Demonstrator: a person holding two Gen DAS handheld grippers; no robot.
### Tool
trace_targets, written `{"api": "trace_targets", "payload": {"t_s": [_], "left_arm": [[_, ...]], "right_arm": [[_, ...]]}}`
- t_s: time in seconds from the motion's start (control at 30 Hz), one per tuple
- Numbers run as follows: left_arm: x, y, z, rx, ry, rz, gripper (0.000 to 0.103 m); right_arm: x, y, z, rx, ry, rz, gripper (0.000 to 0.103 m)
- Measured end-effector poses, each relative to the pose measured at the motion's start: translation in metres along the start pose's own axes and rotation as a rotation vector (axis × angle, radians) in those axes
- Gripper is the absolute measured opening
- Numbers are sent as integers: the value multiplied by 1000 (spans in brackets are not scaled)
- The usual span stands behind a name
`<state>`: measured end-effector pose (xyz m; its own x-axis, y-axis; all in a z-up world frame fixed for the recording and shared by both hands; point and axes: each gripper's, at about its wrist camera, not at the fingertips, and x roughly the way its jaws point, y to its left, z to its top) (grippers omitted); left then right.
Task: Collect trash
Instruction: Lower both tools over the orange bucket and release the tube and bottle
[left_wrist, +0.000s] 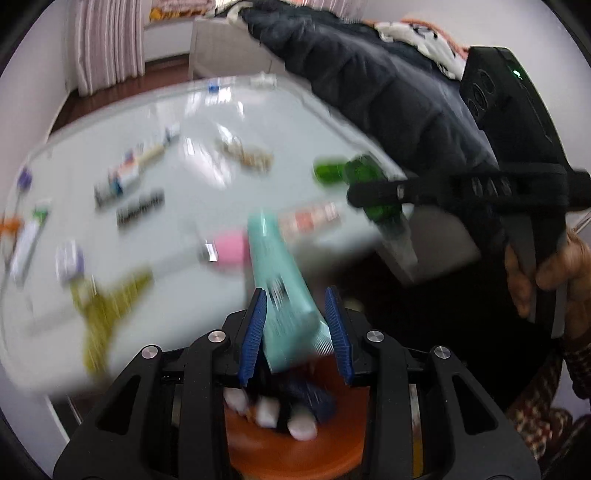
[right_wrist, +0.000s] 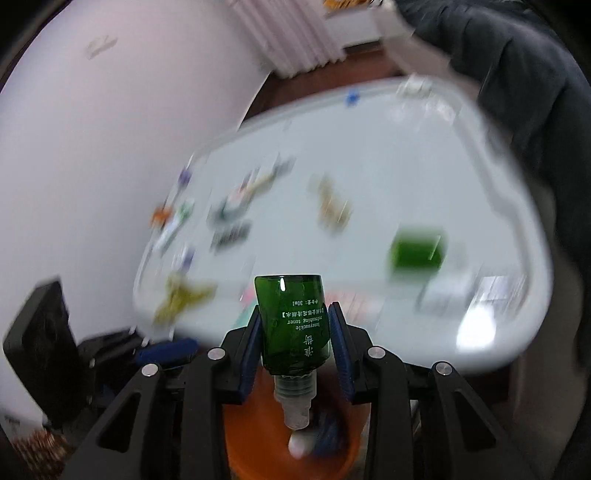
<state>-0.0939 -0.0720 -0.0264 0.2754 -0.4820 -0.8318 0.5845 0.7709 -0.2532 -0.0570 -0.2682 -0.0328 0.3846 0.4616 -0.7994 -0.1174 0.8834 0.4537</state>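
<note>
The left gripper (left_wrist: 295, 325) has its blue fingers (left_wrist: 255, 332) closed narrowly on a teal tube (left_wrist: 284, 280). The tube's crimped end sits between the pads, and its long axis runs up and away from the fingers, tilted slightly left. Directly below the fingers lies an orange bin (left_wrist: 295, 446), which already holds white and dark scraps.

The right gripper (right_wrist: 295, 336) holds a green bottle (right_wrist: 291, 325) between its fingers (right_wrist: 338, 343). The bottle is inverted: clear nozzle pointing down and near, base pointing far. The same orange bin (right_wrist: 258, 435) lies under the nozzle.

Both held items therefore sit above the bin mouth, and neither hand is clearly nearer; release appears to be the step in hand. The black finger frames crowd the bin opening from both sides, so room to drop is narrow.

Beyond the fingers, the white bench (left_wrist: 192, 122) carries further blurred litter: a pink piece (left_wrist: 231, 249), a yellow wrapper (left_wrist: 107, 299) and a green cap (right_wrist: 417, 253). Its near edge overhangs the bin area. A dark jacket (left_wrist: 388, 96) borders the bench on the far right.
</note>
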Motion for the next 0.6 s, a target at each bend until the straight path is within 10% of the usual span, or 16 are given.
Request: {"api": "trace_targets", "payload": {"t_s": [0.23, 0.6], "left_arm": [[13, 4, -66, -117, 127, 21, 31], [9, 22, -56, -210, 96, 69, 43]], "right_arm": [[42, 14, -83, -14, 152, -22, 35], [41, 7, -104, -2, 185, 26, 36]]}}
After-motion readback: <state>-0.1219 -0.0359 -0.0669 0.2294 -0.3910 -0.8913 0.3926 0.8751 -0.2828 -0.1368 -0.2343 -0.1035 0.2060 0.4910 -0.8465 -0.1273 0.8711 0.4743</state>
